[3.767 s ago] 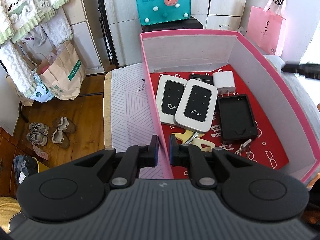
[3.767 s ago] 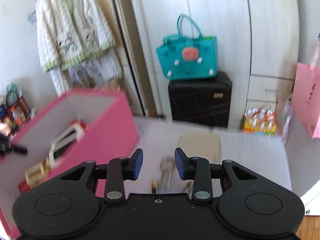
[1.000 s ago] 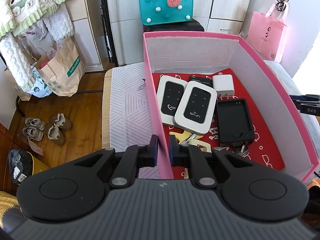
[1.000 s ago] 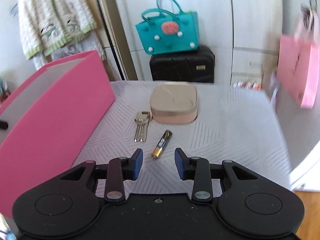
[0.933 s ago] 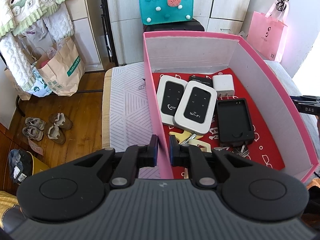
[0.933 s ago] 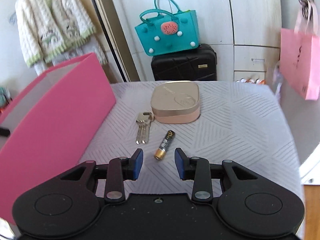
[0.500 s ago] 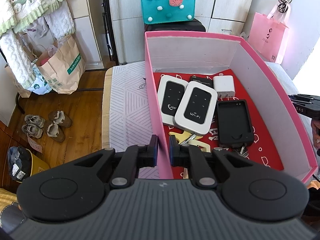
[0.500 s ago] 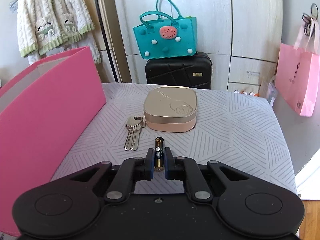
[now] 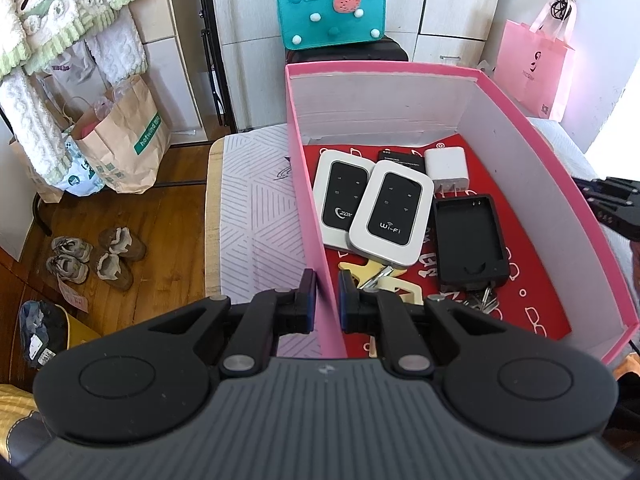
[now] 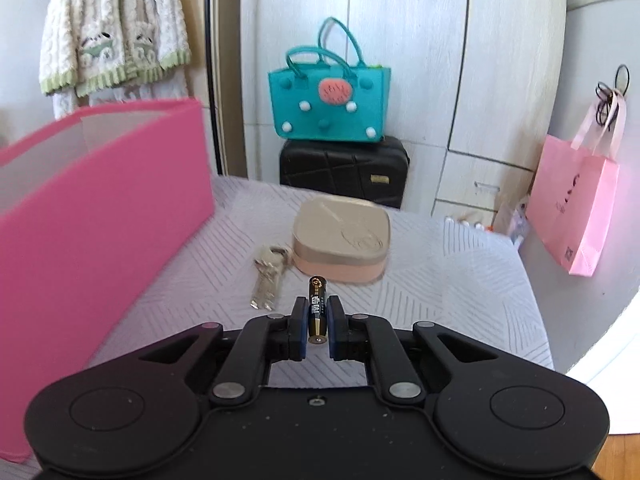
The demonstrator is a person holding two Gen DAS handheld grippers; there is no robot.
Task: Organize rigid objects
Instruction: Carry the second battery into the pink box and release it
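My left gripper (image 9: 325, 294) is shut on the left wall of the pink box (image 9: 310, 216). Inside lie two white WiFi routers (image 9: 390, 212), a white charger (image 9: 447, 167), a black battery case (image 9: 469, 246), keys (image 9: 482, 300) and a small black item. My right gripper (image 10: 317, 316) is shut on a black and gold battery (image 10: 317, 304), held a little above the striped cloth. A bunch of keys (image 10: 268, 276) and a gold and pink compact case (image 10: 340, 240) lie just beyond it. The pink box (image 10: 100, 208) stands to its left.
A teal felt bag (image 10: 330, 100) sits on a black suitcase (image 10: 344, 168) behind the table. A pink paper bag (image 10: 576, 204) hangs at the right. In the left wrist view, paper bags (image 9: 120, 148) and shoes (image 9: 96, 256) stand on the wooden floor at the left.
My right gripper closed on the battery and has lifted it off the cloth. My left gripper keeps its hold on the box wall.
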